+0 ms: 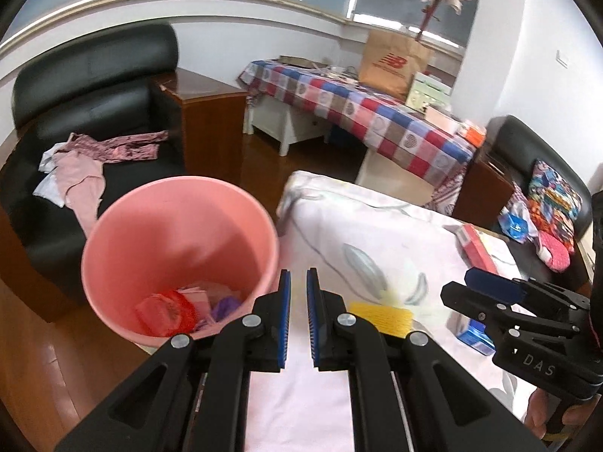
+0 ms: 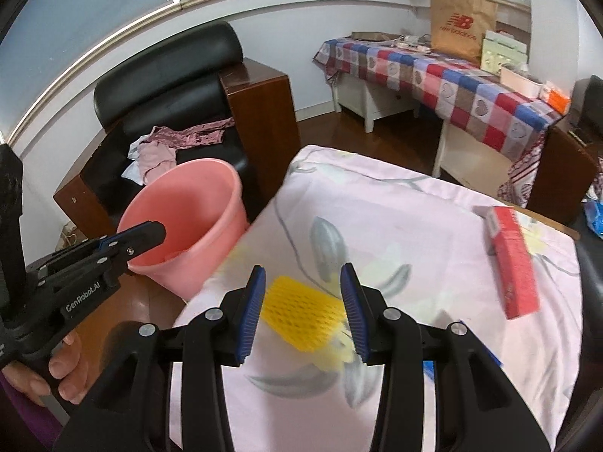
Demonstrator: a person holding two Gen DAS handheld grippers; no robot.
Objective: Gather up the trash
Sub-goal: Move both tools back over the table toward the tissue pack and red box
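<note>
right hand-held gripper (image 2: 301, 310) spread around yellow foam net (image 2: 303, 314) on the worktop (image 2: 414, 233) | left hand-held gripper (image 1: 298, 316) nearly pressed together, empty | risk: squashy net slips free (bin (image 2: 181, 226) sits left)

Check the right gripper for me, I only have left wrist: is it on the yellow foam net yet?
Observer: Not yet. From the right wrist, the right gripper is open wide, and the yellow foam net lies on the cloth between its fingers, unclamped.
Operator: The red box is half hidden behind that gripper for me. How does it lie?
Observer: Its whole length shows here. The red box lies flat near the cloth's right edge, off to the right of the gripper and well apart from the net.
</note>
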